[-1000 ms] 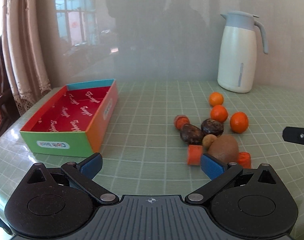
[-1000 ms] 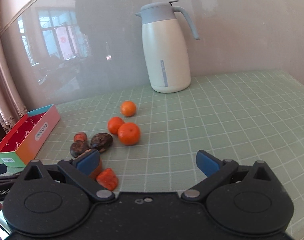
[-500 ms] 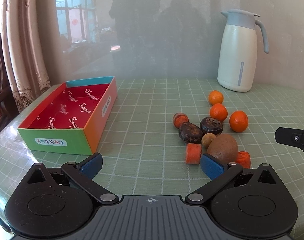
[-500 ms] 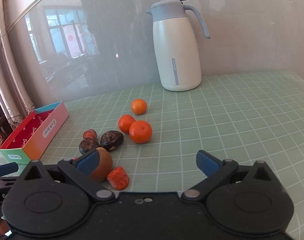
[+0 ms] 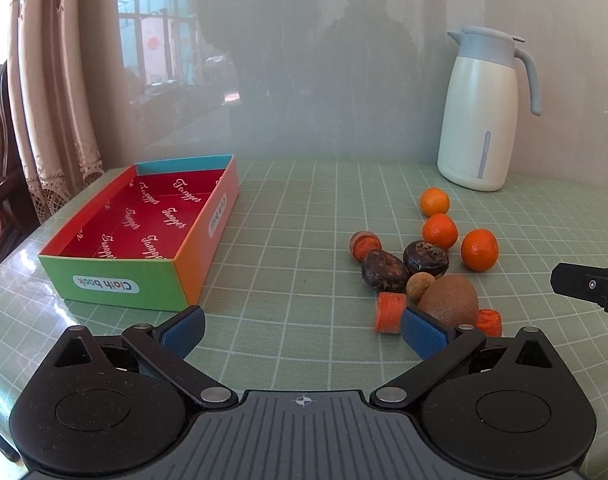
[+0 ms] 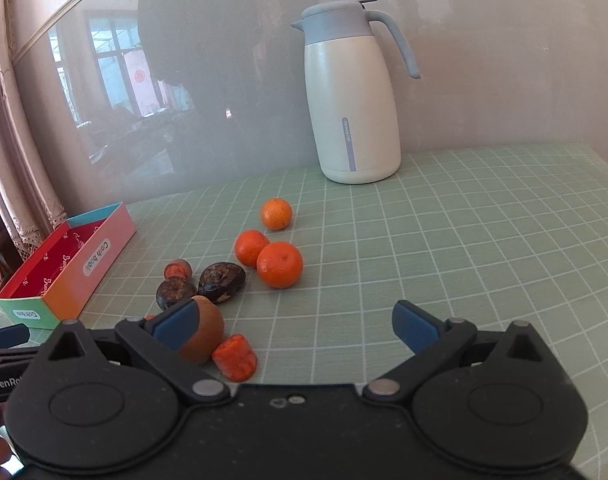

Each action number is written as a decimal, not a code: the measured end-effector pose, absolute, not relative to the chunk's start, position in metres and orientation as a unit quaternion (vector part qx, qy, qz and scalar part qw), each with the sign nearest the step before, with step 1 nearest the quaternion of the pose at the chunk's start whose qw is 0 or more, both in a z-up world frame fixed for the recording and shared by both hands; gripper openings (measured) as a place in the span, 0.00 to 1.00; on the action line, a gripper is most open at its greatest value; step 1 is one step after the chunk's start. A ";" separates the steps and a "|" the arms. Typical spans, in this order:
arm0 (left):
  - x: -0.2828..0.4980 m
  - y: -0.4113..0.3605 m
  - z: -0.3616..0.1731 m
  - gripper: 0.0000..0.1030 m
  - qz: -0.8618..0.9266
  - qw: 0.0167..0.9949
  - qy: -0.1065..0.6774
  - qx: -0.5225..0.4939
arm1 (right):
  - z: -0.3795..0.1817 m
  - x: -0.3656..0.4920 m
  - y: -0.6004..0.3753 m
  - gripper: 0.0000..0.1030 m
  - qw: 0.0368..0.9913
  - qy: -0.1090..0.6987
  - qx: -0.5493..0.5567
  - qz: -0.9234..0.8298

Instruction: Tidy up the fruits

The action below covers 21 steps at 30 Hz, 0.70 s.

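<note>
A green checked tablecloth (image 5: pixel 304 208) covers the table. On it, at the left, sits an open cardboard box (image 5: pixel 144 236) with a red lining; at the back stands a white thermos jug (image 6: pixel 354 96). The left gripper (image 5: pixel 302 326) and right gripper (image 6: pixel 296 322) both hover with fingers spread wide, holding nothing. Between box and jug lie the fruits: a brown kiwi (image 5: pixel 450 300), three mandarins (image 5: pixel 479 249), two dark wrinkled fruits (image 5: pixel 385 271), a small tan longan (image 5: pixel 420 286), and orange carrot pieces (image 5: pixel 390 312).
</note>
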State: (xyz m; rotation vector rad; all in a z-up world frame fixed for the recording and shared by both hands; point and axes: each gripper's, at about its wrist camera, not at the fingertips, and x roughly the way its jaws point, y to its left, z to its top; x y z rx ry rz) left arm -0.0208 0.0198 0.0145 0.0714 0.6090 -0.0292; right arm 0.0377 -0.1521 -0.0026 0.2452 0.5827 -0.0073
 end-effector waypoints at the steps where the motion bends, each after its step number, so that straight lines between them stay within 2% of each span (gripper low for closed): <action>1: -0.020 0.019 0.014 1.00 -0.016 0.952 0.302 0.036 | -0.003 0.038 -0.152 1.00 0.950 0.287 0.121 -0.004; 21: -0.009 0.008 0.007 1.00 -0.010 0.947 0.311 0.077 | -0.003 0.037 -0.155 1.00 0.949 0.288 0.126 -0.003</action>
